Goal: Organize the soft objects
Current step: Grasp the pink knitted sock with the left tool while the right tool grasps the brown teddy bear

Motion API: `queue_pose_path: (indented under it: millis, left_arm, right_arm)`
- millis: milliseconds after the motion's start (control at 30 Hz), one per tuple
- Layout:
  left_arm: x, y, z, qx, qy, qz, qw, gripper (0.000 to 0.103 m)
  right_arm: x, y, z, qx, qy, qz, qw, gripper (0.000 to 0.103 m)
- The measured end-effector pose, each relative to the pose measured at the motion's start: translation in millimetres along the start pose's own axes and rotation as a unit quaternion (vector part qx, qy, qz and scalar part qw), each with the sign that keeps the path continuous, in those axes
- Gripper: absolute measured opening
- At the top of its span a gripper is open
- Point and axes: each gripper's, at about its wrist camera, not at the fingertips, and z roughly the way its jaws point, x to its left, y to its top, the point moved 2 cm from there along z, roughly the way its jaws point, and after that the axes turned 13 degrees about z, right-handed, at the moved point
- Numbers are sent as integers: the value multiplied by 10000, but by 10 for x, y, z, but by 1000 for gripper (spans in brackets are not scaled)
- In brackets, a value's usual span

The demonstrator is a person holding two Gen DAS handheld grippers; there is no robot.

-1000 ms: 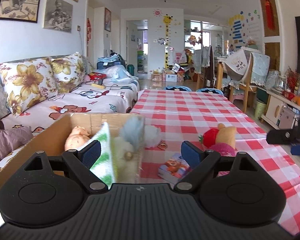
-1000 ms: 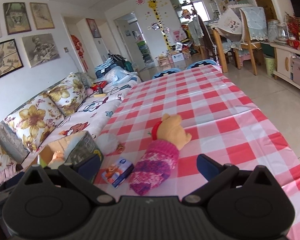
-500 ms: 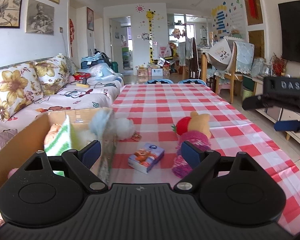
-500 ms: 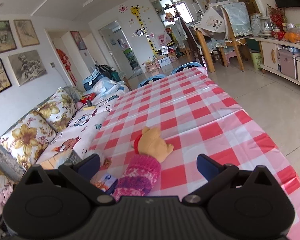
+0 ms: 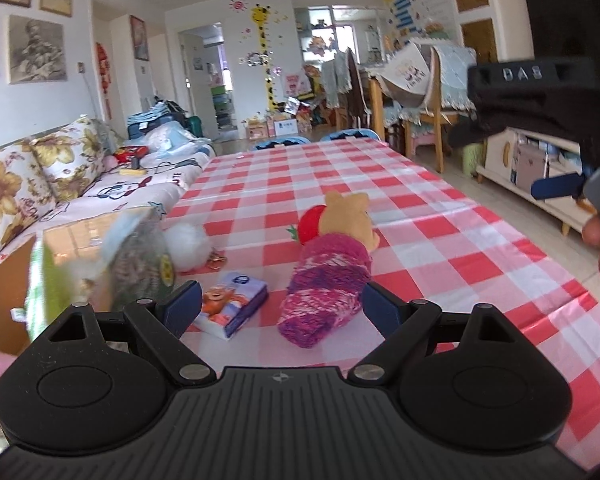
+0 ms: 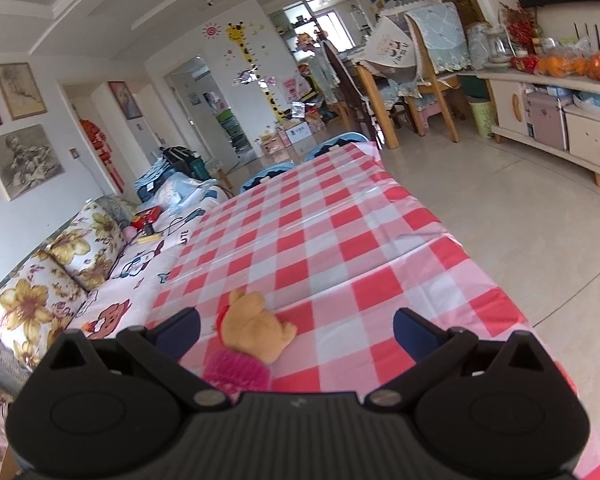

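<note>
Left gripper: fingers spread wide, holding nothing.
Right gripper: fingers wide apart, empty.
Teddy bear: lies on the checked tabletop, near both grippers.
Hidden: right view cuts off the bear's pink body.
Only left view: tissue pack, white fluffy ball, cardboard box with blurry soft things.

The tablecloth has red and white checks. The plush toy is tan, its knitted sleeve pink and purple. The sofa cushions show yellow flowers.
</note>
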Motion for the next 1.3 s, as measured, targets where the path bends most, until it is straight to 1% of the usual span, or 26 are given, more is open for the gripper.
queue_pose_path:
  millis: [100,200,400,467,567,633,833,967,1000,1067,1167,1300]
  left_arm:
    - [-47,3,154,13,-3,149,9999,103]
    - [-83,0,355,123,-33,261,9996,103]
    - [-146,-39,695,342,-147,353,9987,103]
    - [-155,-40,766,391,-177,343,9985,103]
    - [-167,-23,853,375,-330,360,9981,103]
    - [-186,-15,888,331,-381,391,9980,103]
    - [-233,-9,958,269,-599,391,9971,103]
    - [-255,-22,968,311,-782,367,9958,103]
    - [-257,-21,956,339,-757,348,9960,103]
    - [-237,-17,983,390,-739,265,9962,103]
    - [-200,-15,990,463,-935,30,9945,103]
    - [-235,-9,943,531,-969,-112,9938,103]
  right_arm:
    - [-46,23,127,36,12,24,10000,102]
    - [-46,10,286,153,46,-107,9998,102]
    - [55,-60,641,418,250,-658,9966,102]
    - [72,-83,763,577,352,-678,9954,102]
    - [86,-82,969,778,414,-508,9948,102]
    - [100,-70,1073,818,443,-496,9944,102]
    - [202,-125,1388,921,537,-1053,9887,102]
    - [255,-182,1573,983,727,-1166,9856,102]
    - [270,-192,1613,1013,779,-1194,9846,102]
    - [308,-211,1670,1074,873,-1327,9814,102]
    - [364,-228,1729,1151,938,-1579,9762,102]
    - [377,-217,1830,1279,1029,-1509,9748,100]
